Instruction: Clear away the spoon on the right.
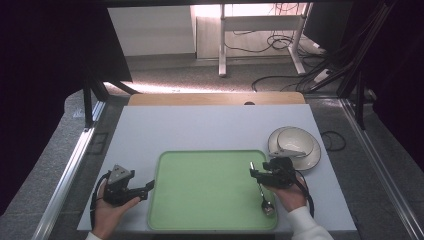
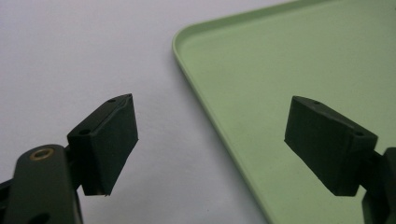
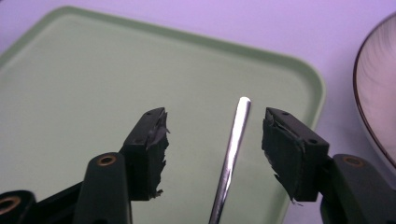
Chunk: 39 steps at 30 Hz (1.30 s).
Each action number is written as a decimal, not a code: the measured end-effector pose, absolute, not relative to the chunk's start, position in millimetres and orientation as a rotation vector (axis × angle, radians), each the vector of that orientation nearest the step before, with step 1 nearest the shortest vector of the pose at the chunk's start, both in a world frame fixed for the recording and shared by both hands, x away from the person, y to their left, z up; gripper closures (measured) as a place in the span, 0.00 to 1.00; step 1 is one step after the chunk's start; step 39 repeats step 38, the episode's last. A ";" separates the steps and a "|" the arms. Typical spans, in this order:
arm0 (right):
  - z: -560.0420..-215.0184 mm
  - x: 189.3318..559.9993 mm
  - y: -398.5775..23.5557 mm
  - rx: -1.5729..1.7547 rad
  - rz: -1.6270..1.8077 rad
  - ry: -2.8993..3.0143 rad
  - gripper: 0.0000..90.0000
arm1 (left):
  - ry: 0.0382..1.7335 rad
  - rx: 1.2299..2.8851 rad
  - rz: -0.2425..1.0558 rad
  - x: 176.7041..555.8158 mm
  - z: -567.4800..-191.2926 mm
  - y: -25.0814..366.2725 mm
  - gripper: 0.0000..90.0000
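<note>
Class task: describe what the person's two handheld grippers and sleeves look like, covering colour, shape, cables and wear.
Both grippers are black. The left gripper carries a grey three-cornered plate, and a black cable loops from it. The right gripper has blocky pads with ragged, torn edges and brass-coloured rivets on its jaw arms. A white sleeve covers the right forearm.

A tray (image 1: pixel 210 187) lies at the near middle of the table (image 1: pixel 200 127). A spoon (image 1: pixel 265 197) lies on its right part. Bowls (image 1: pixel 295 145) sit just right, farther back.
</note>
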State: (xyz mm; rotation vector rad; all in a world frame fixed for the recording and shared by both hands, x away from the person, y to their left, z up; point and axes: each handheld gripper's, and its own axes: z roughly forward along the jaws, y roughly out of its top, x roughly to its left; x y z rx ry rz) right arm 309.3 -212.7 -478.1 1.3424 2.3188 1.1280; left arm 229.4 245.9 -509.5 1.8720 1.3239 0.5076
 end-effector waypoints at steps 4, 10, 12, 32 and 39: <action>-471.9 304.9 -218.6 1.261 1.186 2.322 0.41 | 1.323 1.876 0.507 229.6 -509.7 244.9 0.19; -467.2 290.3 -248.7 1.200 1.256 2.303 0.40 | 1.324 1.864 0.513 228.4 -508.4 247.5 0.19; -468.0 285.8 -264.2 1.225 1.268 2.272 0.39 | 1.328 1.866 0.510 229.0 -509.3 248.5 0.19; -489.3 278.4 -314.4 1.290 1.140 2.237 0.31 | 1.340 1.868 0.516 231.6 -510.5 250.1 0.19; -486.7 276.7 -312.2 1.261 1.157 2.226 0.30 | 1.333 1.870 0.526 231.7 -510.0 251.5 0.19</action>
